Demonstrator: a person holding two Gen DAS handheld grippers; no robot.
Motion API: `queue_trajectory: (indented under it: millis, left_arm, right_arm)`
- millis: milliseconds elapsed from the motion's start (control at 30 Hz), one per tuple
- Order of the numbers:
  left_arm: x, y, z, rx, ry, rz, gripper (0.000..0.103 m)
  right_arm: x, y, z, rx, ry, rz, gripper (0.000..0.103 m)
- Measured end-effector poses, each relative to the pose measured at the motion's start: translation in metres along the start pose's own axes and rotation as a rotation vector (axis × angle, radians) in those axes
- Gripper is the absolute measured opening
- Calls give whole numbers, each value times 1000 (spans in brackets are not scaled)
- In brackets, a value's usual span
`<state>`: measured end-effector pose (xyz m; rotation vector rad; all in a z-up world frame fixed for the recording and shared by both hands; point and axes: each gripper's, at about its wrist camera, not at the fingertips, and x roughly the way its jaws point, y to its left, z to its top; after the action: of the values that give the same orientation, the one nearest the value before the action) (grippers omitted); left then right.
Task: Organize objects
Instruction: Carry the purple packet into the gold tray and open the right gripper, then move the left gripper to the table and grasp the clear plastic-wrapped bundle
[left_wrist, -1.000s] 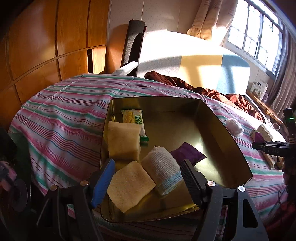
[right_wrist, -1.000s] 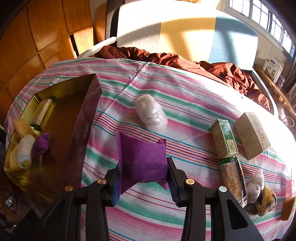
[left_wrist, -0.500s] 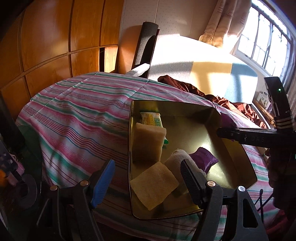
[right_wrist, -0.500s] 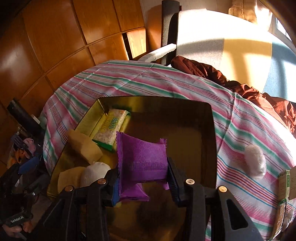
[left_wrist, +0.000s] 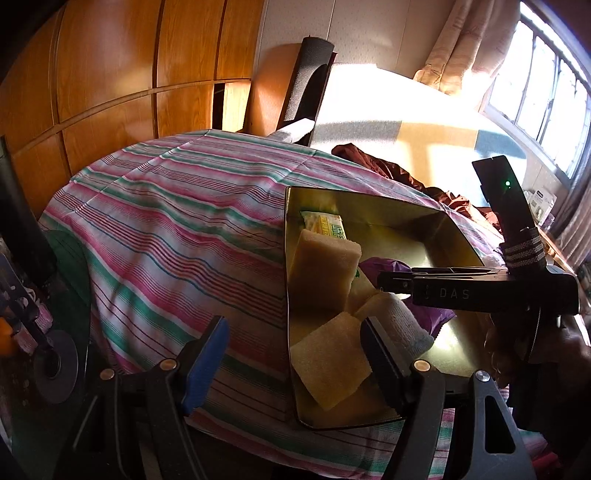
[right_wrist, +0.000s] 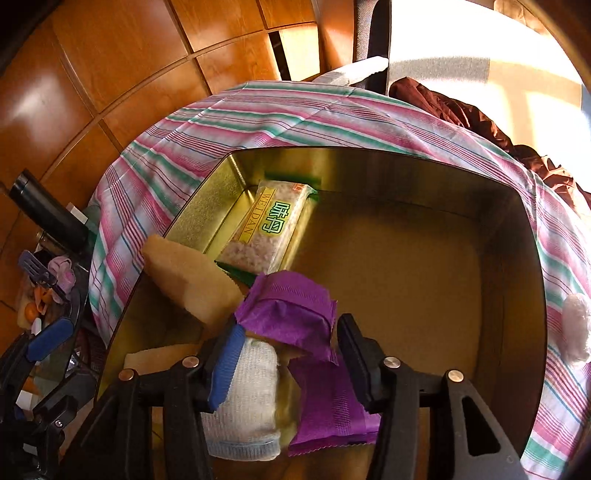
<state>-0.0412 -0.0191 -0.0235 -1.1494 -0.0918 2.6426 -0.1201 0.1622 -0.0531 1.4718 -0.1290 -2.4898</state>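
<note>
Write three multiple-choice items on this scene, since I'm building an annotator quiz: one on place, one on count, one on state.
1. Where is the snack pack? A on the cloth; B in the tin; C on a chair.
2. How many purple packets are in the tin? A two; B one; C four.
3. The left gripper's jaws are: A shut on a sponge; B shut on a packet; C open, empty.
Key: 1 B, it lies along the tin's wall. 2 A, two show from the right wrist. 3 C, pads apart, nothing pressed.

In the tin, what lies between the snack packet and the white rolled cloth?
In the right wrist view, a purple pouch lies between the snack packet and the white rolled cloth.
</note>
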Motion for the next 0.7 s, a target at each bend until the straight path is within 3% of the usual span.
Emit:
queue_trajectory:
  millis: [67, 400, 700]
  left_arm:
    - [-1, -2, -1, 5, -3, -1, 74]
    - [-4, -19, -3, 53, -3, -3, 74]
    - [-12, -48, 0, 139, -17, -28, 75]
  right_arm:
    - [-7, 0, -3, 7, -11, 9, 53]
    - [-56, -18, -29, 35, -96, -25, 74]
    - [-111, -66, -59, 86, -173, -124, 77]
